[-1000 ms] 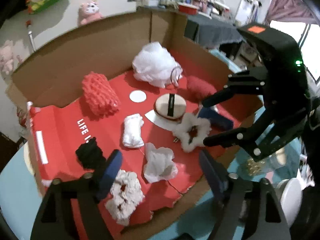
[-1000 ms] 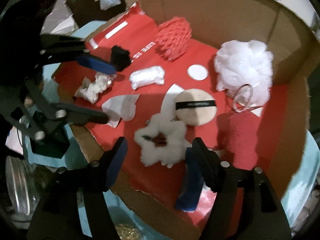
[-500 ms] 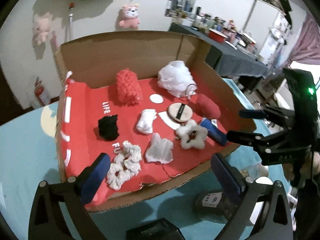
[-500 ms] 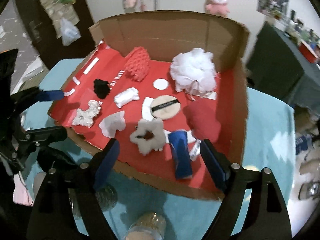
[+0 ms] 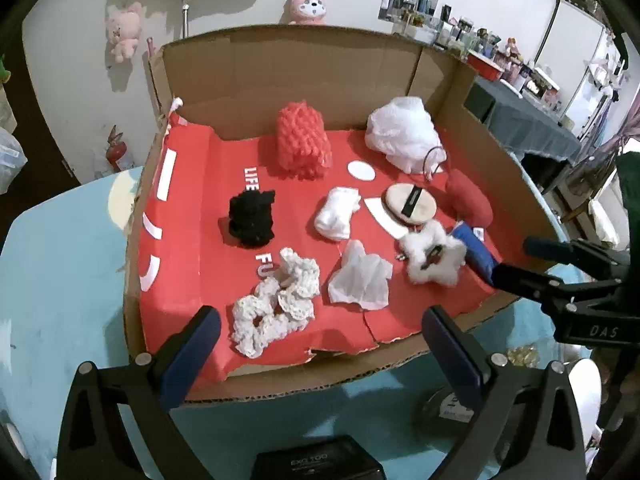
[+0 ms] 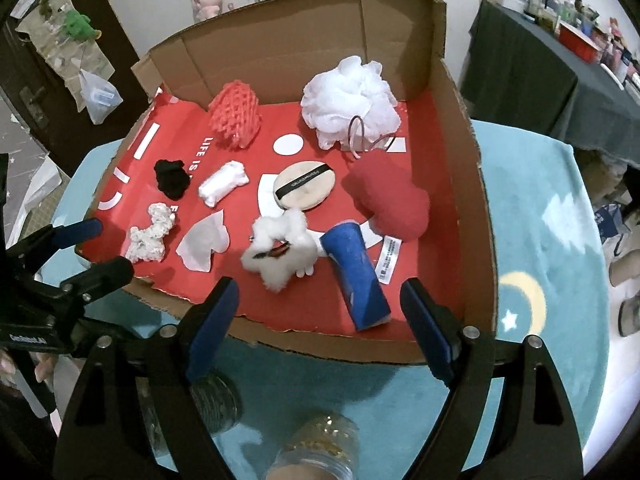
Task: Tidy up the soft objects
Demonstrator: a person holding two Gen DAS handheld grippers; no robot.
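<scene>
Both my claws hang wide and empty over the near edge of the cardboard box (image 5: pixel 304 384). My left gripper (image 5: pixel 320 344) sits nearest the white crocheted scrunchie (image 5: pixel 276 304), just beyond its fingertips. My right gripper (image 6: pixel 320 312) faces the blue roll (image 6: pixel 356 276), whose long axis runs near to far.

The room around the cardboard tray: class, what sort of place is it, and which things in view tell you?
Probably a lived-in home room: pink plush toys hang on the wall, a cluttered side table stands behind, and a moon-patterned teal cloth covers the table.
</scene>
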